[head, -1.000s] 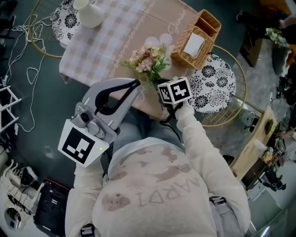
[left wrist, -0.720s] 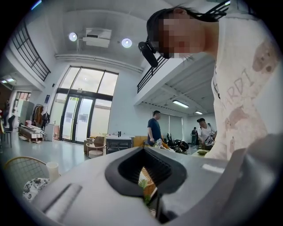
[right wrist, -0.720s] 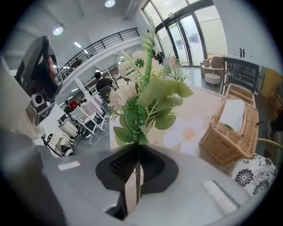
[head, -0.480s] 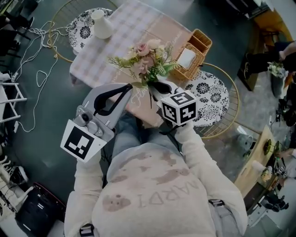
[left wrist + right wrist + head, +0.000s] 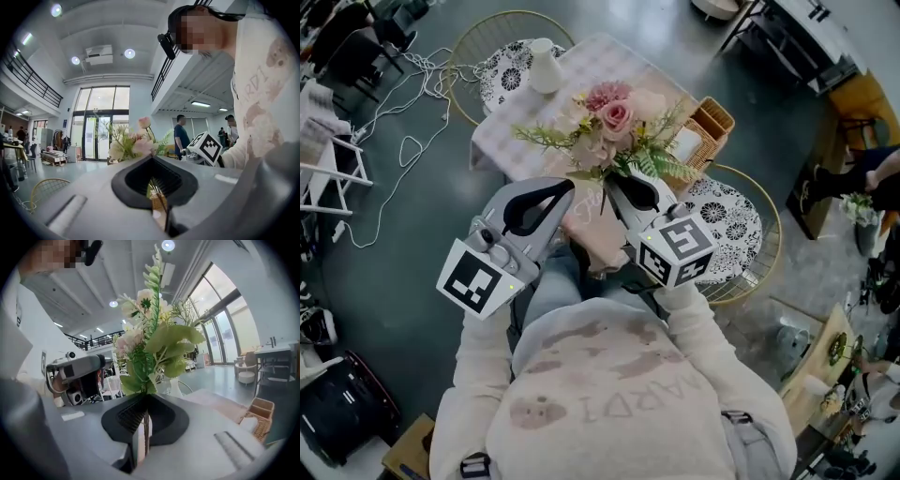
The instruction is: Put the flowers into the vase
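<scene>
Evidently the right gripper [image 5: 614, 180] had its jaws pressed together on the thin stems of the flowers [image 5: 616, 116], a bunch of pink and cream blooms mixed with fern-like green sprigs. The bunch ran lengthwise along the jaws, stems pinched at the tips and heads fanning out beyond them, away from the person. Just beside it, on its left, the left gripper [image 5: 566, 186] had its jaws closed with nothing between them, its tips near the stems. Well beyond the blooms a white vase [image 5: 546, 66] stood near the far edge of the table [image 5: 511, 131], with bare checked cloth between. A wicker basket [image 5: 710, 122] sat ahead and right of the right gripper.
</scene>
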{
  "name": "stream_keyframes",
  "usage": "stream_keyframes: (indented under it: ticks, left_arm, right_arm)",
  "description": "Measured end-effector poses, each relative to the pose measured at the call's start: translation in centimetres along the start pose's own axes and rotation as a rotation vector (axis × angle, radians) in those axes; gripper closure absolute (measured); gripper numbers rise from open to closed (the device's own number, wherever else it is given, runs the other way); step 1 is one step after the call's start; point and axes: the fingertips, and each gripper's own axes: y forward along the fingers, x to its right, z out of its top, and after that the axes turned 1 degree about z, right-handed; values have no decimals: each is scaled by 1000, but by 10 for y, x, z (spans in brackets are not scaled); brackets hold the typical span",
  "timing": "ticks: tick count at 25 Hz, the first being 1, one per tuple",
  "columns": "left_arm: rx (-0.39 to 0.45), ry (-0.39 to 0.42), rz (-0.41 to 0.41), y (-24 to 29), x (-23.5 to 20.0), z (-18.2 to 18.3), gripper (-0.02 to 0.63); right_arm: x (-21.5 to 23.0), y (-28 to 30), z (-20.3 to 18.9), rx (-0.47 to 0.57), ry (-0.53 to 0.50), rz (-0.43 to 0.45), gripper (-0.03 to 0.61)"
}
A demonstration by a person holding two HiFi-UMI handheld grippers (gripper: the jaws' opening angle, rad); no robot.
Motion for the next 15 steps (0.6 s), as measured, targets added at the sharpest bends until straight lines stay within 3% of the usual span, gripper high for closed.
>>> stream_keyframes:
  ticks: [9,15]
  left_arm:
    - [36,8,74,-37,1,9,613]
    - [15,-13,82,-46,-26,21,613]
  right_arm:
    - [-42,-8,21,95,-57,47,543]
    - [-54,10,55,119,-71,48,543]
